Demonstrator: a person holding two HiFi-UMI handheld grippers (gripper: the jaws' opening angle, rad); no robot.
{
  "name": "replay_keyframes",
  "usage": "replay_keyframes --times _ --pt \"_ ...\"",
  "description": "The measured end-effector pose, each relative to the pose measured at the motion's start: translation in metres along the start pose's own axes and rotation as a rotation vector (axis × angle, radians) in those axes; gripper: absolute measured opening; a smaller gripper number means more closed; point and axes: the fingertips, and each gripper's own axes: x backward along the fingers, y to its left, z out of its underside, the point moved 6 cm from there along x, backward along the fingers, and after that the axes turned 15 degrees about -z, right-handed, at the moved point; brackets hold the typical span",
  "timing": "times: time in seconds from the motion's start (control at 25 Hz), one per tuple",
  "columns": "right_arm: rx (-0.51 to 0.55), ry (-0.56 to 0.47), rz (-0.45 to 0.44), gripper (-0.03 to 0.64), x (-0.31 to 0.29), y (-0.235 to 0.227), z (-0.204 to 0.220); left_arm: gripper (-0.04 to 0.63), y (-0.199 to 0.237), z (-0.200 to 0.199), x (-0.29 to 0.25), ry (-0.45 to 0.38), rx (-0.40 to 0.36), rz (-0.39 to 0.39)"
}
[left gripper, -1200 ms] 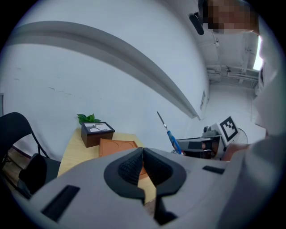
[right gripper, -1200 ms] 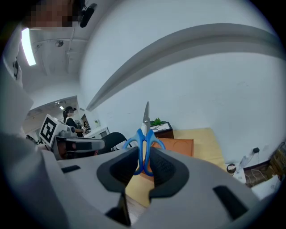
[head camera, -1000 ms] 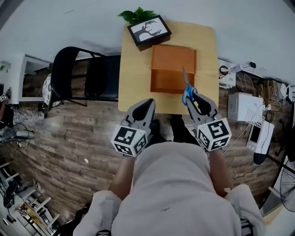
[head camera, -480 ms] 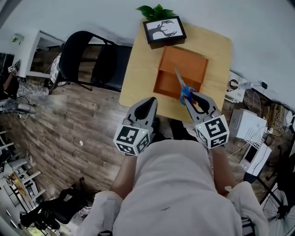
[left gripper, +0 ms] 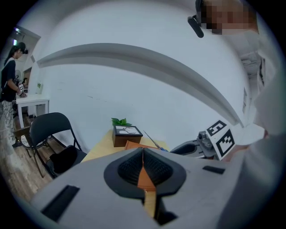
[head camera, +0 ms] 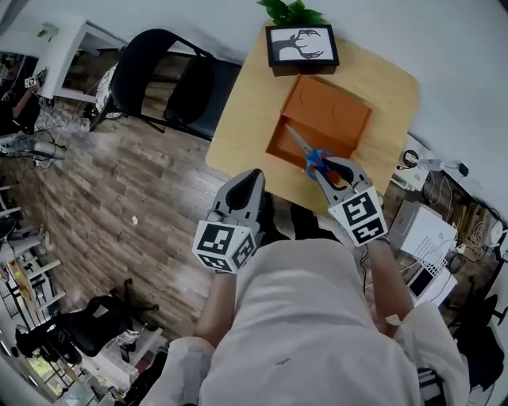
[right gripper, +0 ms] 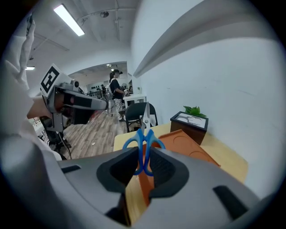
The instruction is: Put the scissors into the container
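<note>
Blue-handled scissors (head camera: 311,155) stick out of my right gripper (head camera: 327,168), which is shut on their handles (right gripper: 143,152); the blades (right gripper: 145,115) point up and away from it. They hang over the near edge of the orange container (head camera: 320,120), an open tray on the small wooden table (head camera: 246,119). In the right gripper view the container (right gripper: 187,150) lies just beyond the jaws. My left gripper (head camera: 251,179) is shut with nothing in it, held off the table's near edge; its jaws (left gripper: 143,166) meet, and the container (left gripper: 134,145) shows past them.
A framed deer picture (head camera: 302,44) and a green plant (head camera: 292,11) stand at the table's far end. A black folding chair (head camera: 171,87) sits left of the table. White boxes and cables (head camera: 429,238) crowd the floor at right. People stand in the room's background (right gripper: 115,91).
The view has shifted, so the table now sits further right and tilted. My right gripper has carried the scissors slightly further over the container's near edge. My left gripper stays shut near the table edge.
</note>
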Motion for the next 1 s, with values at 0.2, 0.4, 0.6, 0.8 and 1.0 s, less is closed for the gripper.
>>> replay_keyframes --times 0.2,0.4,0.6,0.8,1.0 --pt "0.040 0.066 -0.017 0.080 -0.012 -0.009 0.011 0.006 -0.002 0.007 0.006 -0.005 0.024 -0.046" --pt "0.035 0.129 -0.030 0.080 -0.025 -0.019 0.030 0.006 -0.007 0.013 0.005 0.001 0.033 -0.075" --pt "0.057 0.204 -0.015 0.080 -0.032 -0.028 0.049 0.006 -0.012 0.022 0.002 -0.001 0.041 -0.074" --pt "0.080 0.257 0.020 0.080 -0.049 -0.032 0.063 0.006 -0.007 0.024 -0.003 0.010 0.010 -0.070" --pt "0.106 0.318 0.041 0.080 -0.064 -0.040 0.074 0.006 -0.005 0.023 -0.018 0.015 -0.002 -0.028"
